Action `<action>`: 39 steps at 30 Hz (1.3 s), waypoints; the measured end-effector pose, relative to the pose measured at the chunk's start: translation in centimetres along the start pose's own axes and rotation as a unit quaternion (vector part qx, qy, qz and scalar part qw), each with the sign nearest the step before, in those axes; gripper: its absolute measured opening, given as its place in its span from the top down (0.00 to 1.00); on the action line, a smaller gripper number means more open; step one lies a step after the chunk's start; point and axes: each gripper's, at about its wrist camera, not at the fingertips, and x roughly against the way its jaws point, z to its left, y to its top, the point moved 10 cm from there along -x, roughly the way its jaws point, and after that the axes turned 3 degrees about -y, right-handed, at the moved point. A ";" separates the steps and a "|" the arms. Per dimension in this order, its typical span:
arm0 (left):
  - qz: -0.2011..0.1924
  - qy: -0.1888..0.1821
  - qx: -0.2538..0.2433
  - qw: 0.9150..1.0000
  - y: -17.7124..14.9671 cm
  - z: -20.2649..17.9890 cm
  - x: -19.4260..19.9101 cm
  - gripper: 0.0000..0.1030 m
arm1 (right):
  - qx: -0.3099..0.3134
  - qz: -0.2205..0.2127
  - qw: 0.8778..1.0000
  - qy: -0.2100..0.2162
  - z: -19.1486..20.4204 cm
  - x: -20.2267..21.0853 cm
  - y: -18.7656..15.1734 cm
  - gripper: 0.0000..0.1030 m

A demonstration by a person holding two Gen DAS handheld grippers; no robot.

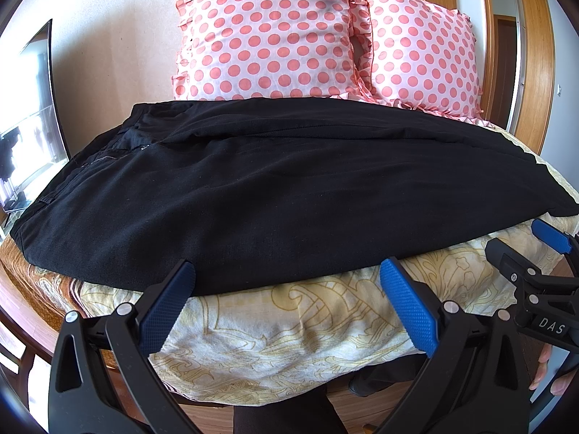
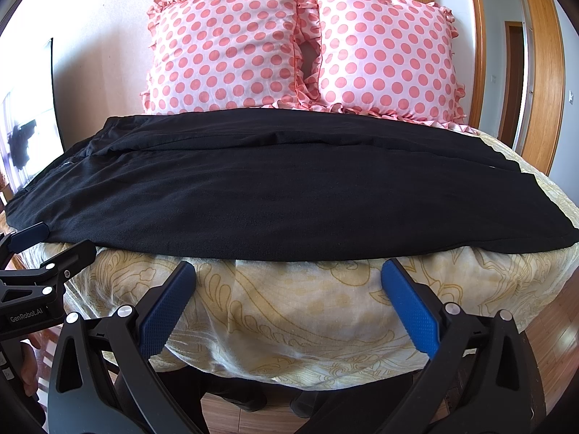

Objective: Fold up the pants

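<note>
while a bed with a cream and gold patterned cover filled both wrist views, a pair of black pants lay flat across it, long axis running left to right, waistband and zipper toward the left and the leg ends toward the right. two pink polka-dot pillows with ruffled edges stood against the wall behind the garment. the pants lay straight ahead of both tools, their near long edge running crosswise to the fingers, so any reach forward would meet that edge side-on. the left gripper was spread wide and held nothing, its blue pads at the near hem, the left pad appearing to overlap the cloth edge; whether it touched could not be told. the right gripper was likewise wide apart and empty, its tips just short of the hem over bare cover. judged from the two views, the left tool sat nearer the waist end and closer to the fabric, the right nearer the leg ends. no fold across the length looked to have been made yet, though one leg seemed to lie over the other. lettering on the tools read "das" on the right one, seen from the left camera, and "genrobot.ai" on the left one, seen from the right camera.
</note>
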 end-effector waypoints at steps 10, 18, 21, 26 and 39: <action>0.000 0.000 0.000 1.000 0.0 0.0 0.0 0.02 | 0.000 0.000 1.000 0.000 0.0 0.0 0.0 0.01; 0.000 0.000 0.000 1.000 0.0 0.0 0.0 0.02 | 0.000 0.001 1.000 0.000 0.0 0.1 0.1 0.01; 0.001 0.000 0.000 1.000 0.0 0.0 0.0 0.02 | 0.002 0.002 1.000 0.002 0.0 0.2 0.2 0.01; -0.001 0.000 -0.001 1.000 0.0 0.0 0.0 0.02 | 0.007 0.010 1.000 0.012 0.4 -0.1 0.3 0.01; -0.065 -0.012 0.048 0.997 6.3 3.4 2.7 0.02 | -0.130 -0.043 0.990 0.022 -13.5 2.4 11.8 0.01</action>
